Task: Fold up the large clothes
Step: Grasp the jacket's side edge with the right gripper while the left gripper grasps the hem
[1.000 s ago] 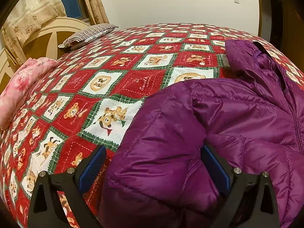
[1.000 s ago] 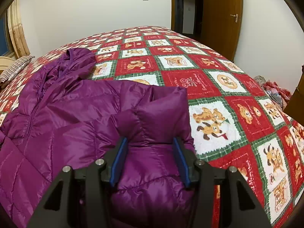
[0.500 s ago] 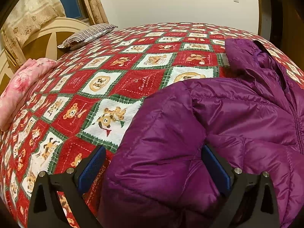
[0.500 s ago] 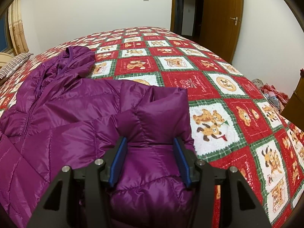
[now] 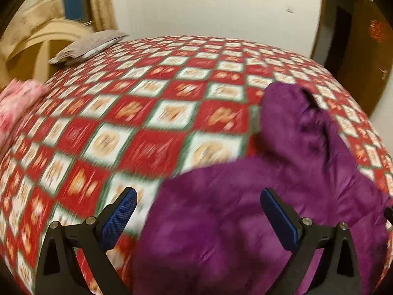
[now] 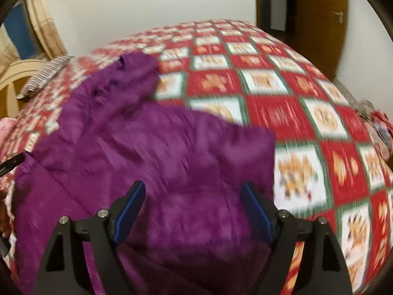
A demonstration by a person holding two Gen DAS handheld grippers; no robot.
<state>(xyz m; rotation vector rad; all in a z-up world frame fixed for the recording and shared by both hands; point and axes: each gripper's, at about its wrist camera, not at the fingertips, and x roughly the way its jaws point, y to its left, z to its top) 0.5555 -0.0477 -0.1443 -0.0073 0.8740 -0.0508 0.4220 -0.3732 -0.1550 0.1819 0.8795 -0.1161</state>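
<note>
A purple puffer jacket (image 5: 307, 147) lies spread on the bed, its hood toward the far side. In the right wrist view the jacket (image 6: 159, 142) fills the left and middle, with a folded sleeve edge at its right. My left gripper (image 5: 198, 193) hangs open above the jacket's left edge, and neither blue pad touches the cloth. The jaws of my right gripper (image 6: 194, 184) are opening. They stand wide above the jacket, which lies beneath them without being pinched. Both views are blurred by motion.
A red, green and white patchwork quilt (image 5: 147, 123) covers the bed. A striped pillow (image 5: 91, 46) and a cream headboard (image 5: 41, 46) stand at the far left, with a pink blanket (image 5: 17, 103) at the left edge. A wooden door (image 6: 319, 12) is behind the bed.
Both grippers have risen off the jacket. The right jaws have widened and let go of the folded sleeve. The left pad that was sunk in the cloth is now free.
</note>
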